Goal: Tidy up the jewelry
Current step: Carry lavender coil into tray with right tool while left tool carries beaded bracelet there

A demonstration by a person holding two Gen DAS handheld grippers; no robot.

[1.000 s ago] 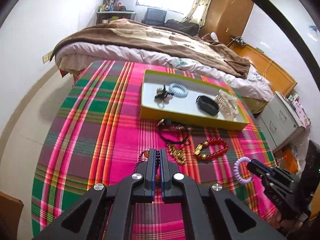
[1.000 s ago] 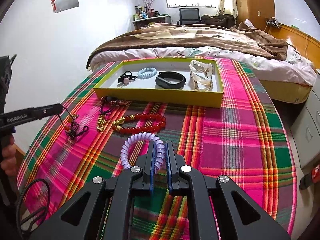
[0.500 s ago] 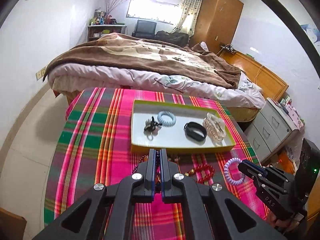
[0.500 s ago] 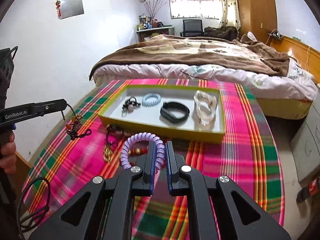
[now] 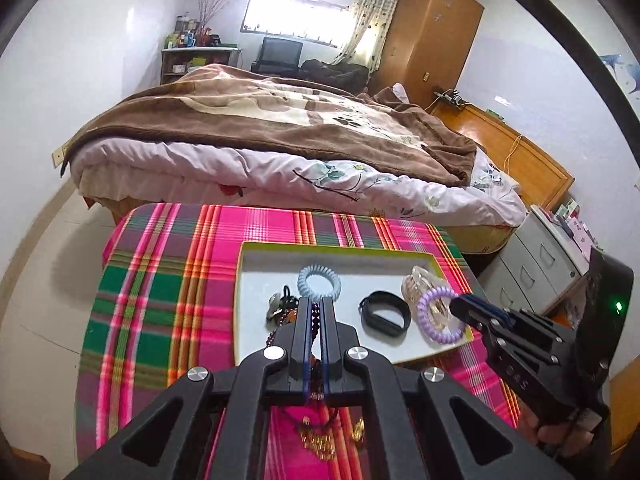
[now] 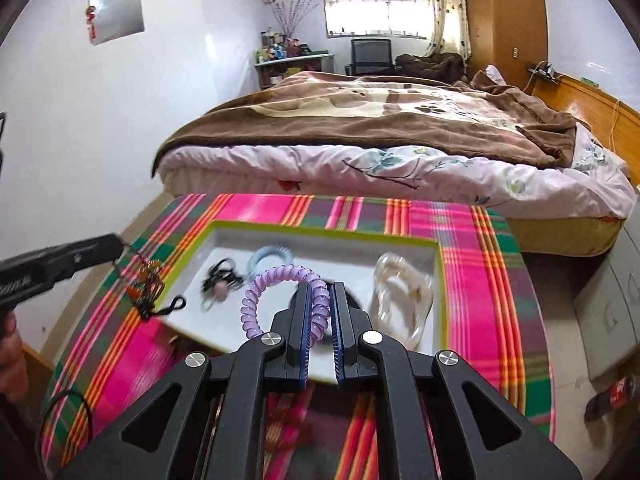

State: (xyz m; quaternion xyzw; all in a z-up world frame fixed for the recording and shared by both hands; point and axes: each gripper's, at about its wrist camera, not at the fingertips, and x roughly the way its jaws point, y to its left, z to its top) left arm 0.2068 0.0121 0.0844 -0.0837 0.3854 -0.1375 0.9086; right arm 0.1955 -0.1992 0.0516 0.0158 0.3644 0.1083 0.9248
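Observation:
A yellow-rimmed tray (image 5: 241,280) with a white floor lies on the plaid table. In it are a pale blue spiral hair tie (image 5: 319,282), a black band (image 5: 385,314), a clear hair claw (image 5: 420,282) and a black hair tie (image 5: 280,303). My left gripper (image 5: 316,303) is shut on a dark beaded string (image 5: 315,320), which hangs over the tray's near left side (image 6: 146,286). My right gripper (image 6: 320,288) is shut on a purple spiral hair tie (image 6: 276,276), held above the tray's near right part (image 5: 438,314).
A gold chain (image 5: 320,442) and other pieces lie on the plaid cloth (image 5: 160,280) under my left gripper, mostly hidden. A bed (image 5: 280,140) stands just beyond the table. Grey drawers (image 5: 536,264) are at the right.
Both grippers rose off the cloth and moved forward to the tray, each carrying its piece. The red bead bracelet and gold chain stayed behind and dropped out of sight.

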